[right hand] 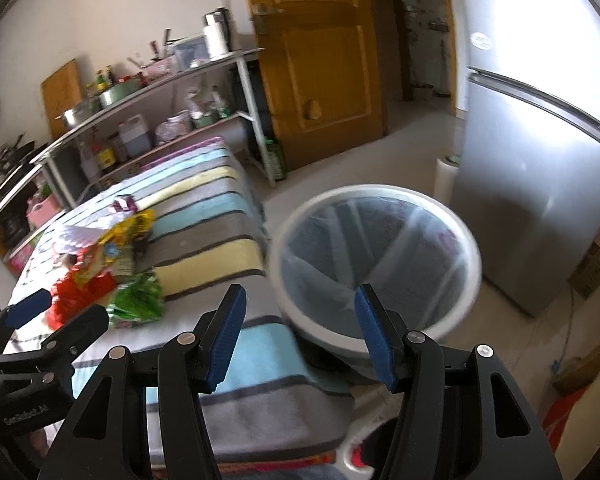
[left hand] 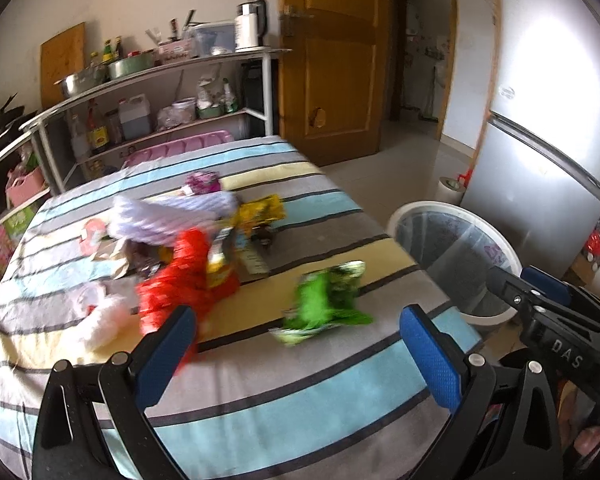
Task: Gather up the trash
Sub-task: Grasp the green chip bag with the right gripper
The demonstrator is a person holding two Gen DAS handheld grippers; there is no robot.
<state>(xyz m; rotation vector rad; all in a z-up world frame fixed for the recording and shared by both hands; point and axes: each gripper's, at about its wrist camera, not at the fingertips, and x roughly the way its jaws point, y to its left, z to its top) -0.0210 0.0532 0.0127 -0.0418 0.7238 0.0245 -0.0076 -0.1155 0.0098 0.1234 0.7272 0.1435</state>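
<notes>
Wrappers lie scattered on a striped cloth table (left hand: 284, 412). Closest is a green wrapper (left hand: 326, 300), with a red wrapper (left hand: 180, 284), a yellow wrapper (left hand: 260, 210) and a pale purple bag (left hand: 168, 216) beyond it. My left gripper (left hand: 296, 354) hovers open just short of the green wrapper, holding nothing. A white trash bin (right hand: 374, 264) lined with a clear bag stands on the floor to the right of the table. My right gripper (right hand: 300, 336) is open and empty above the table corner beside the bin. The green wrapper (right hand: 138, 300) shows at its left.
A silver fridge (right hand: 532, 184) stands behind the bin. A metal shelf (left hand: 152, 80) with pots, bottles and a kettle runs along the back wall, next to a wooden door (left hand: 332, 60). Tiled floor lies between the table and the door. A paper roll (right hand: 444, 178) stands by the fridge.
</notes>
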